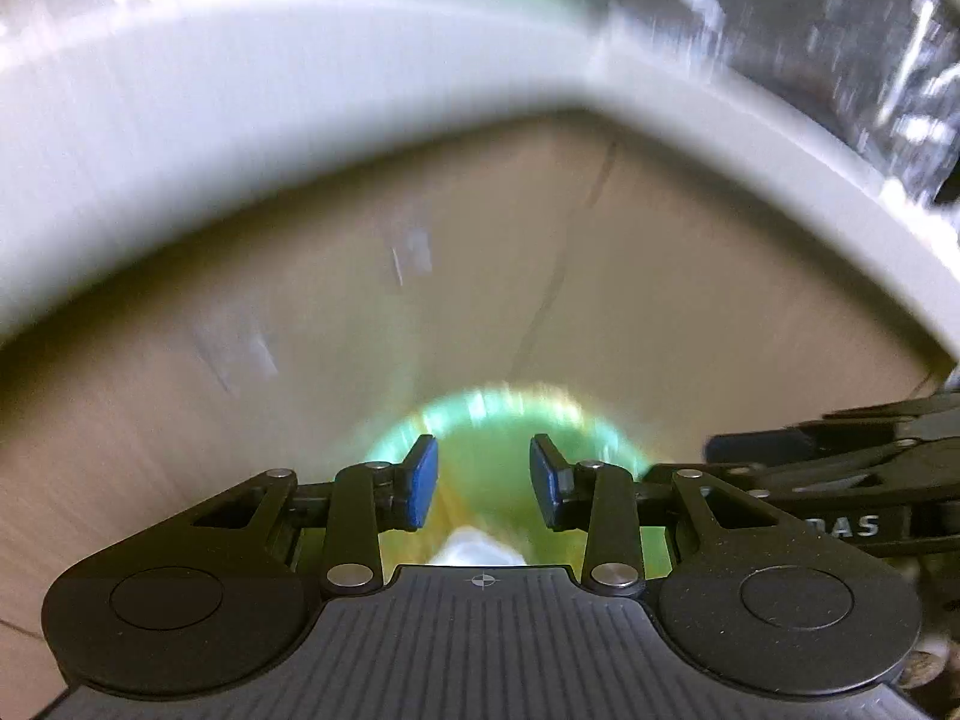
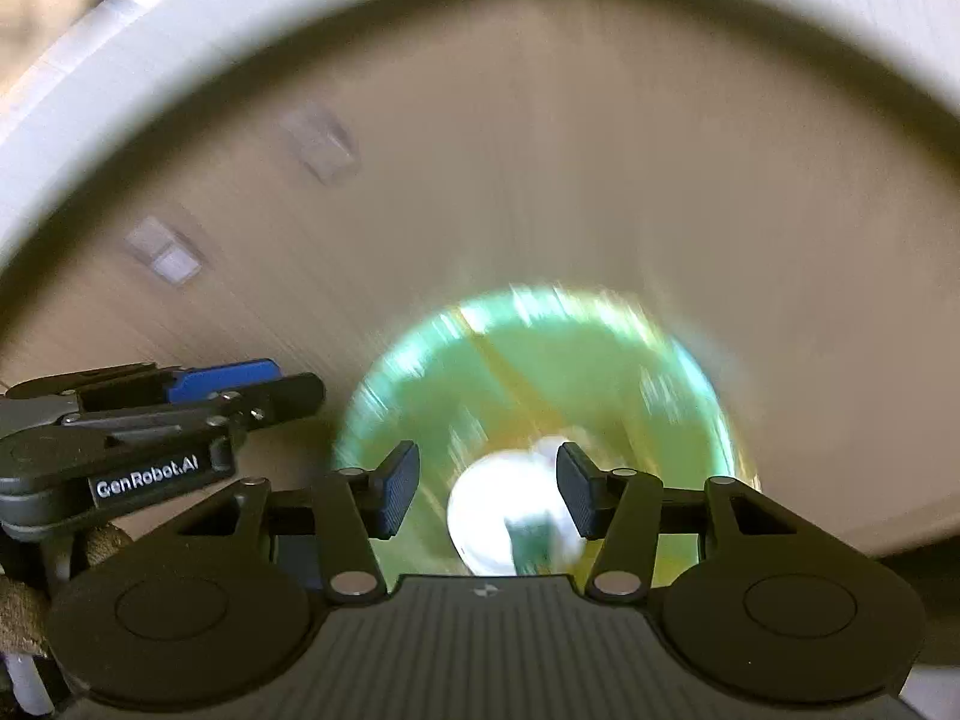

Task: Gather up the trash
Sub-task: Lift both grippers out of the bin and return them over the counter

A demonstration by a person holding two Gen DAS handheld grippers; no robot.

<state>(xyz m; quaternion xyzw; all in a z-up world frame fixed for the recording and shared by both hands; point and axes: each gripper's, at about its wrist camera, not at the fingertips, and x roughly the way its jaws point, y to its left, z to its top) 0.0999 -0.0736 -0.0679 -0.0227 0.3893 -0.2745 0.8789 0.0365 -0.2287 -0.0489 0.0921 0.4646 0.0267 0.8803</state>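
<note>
A: Trash (image 2: 510, 516) is seen lying at the bottom of the bin (image 2: 540, 180), on a green floor: a white, crumpled lump with a dark green patch. So far as can be judged, that piece has been dropped in and one round of collecting is done.

B: And what is left?

A: That cannot be told. No table, floor or further litter is shown, so more may remain outside the bin or none at all.

B: What is given by the left wrist view?

A: The left gripper (image 1: 483, 483) is shown with its blue pads apart and nothing between them. Below them only a sliver of white (image 1: 474, 546) is seen, and the green floor (image 1: 498, 420) is small and blurred. The pale rim (image 1: 300, 60) is crossed at the top, and beyond it, at the upper right, a dark glossy surface is shown that the other view lacks; what it is cannot be made out. The right gripper's linkage (image 1: 840, 450) enters from the right edge.

B: And the right wrist view?

A: The right gripper (image 2: 487, 489) is shown with its jaws parted and empty; the lump lies well below them, untouched by the pads. Here the lump is seen almost whole and the green floor is large. Two pale squares (image 2: 162, 252) on the tan inner wall are sharper here. The left gripper (image 2: 180, 408) is seen side-on at the left edge, just beside.
</note>
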